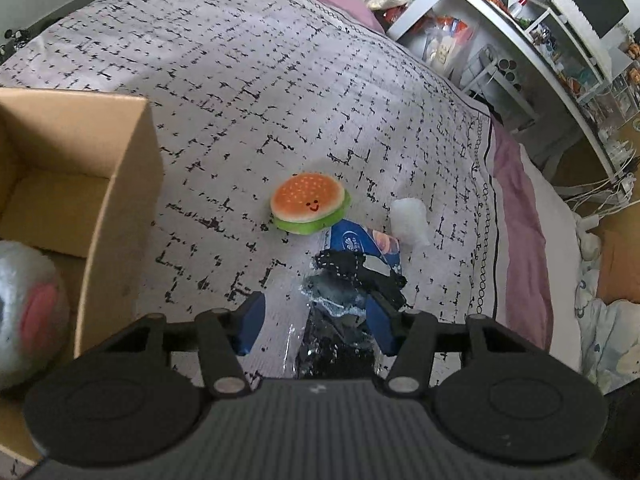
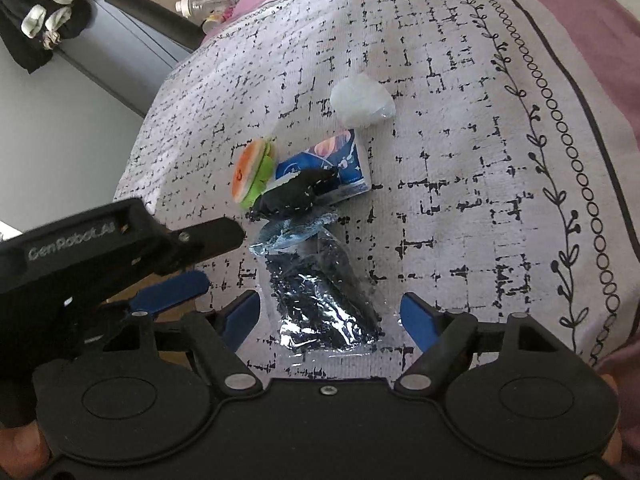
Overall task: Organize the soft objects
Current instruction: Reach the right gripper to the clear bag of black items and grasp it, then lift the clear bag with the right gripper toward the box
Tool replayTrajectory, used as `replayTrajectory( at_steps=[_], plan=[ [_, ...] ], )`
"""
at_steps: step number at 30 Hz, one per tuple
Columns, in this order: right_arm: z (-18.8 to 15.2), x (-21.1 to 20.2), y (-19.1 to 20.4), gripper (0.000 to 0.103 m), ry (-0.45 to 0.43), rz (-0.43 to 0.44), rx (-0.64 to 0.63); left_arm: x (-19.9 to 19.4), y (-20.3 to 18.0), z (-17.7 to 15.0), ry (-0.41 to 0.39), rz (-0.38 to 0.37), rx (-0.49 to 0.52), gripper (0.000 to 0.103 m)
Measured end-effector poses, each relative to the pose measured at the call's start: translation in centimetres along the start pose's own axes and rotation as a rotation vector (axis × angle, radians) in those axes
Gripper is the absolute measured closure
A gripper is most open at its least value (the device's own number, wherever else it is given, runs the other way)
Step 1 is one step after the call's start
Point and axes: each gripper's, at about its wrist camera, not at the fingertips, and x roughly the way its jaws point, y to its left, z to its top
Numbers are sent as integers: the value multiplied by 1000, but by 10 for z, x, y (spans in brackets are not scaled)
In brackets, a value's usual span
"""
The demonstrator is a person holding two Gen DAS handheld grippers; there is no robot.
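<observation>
Jaws of both grippers, left gripper [image 1: 316, 320] and right gripper [image 2: 330, 318], stand apart, straddling the clear plastic bag of black beads [image 2: 320, 300] on the bed [image 2: 460, 160], pads not touching.

open bedspread [image 1: 248, 80] beyond the burger plush [image 1: 308, 203]; cardboard box [image 1: 120, 184] walls off the left.

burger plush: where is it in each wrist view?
Left wrist: burger plush at centre, lying flat on the bedspread, face toward camera.
Right wrist: burger plush left of centre, seen edge-on.
Shared landmark: blue packet right beside it in both views.
</observation>
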Motion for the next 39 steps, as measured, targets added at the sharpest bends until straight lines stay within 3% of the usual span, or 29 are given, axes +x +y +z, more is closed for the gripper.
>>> replayTrajectory(
  at_steps=[8,18,34,39],
  plan=[
    [4,14,-3,40,24,-26,7,16,-9,10,12,-21,52,48],
    [4,16,-3,62,29,-2,-10,38,-18,20,45,-28,41,45],
    [6,9,-13,65,13,-5,42,66,-40,28,76,3,57,45],
    [8,3,-17,67,5,10,57,58,-44,27,59,-5,85,70]
  ],
)
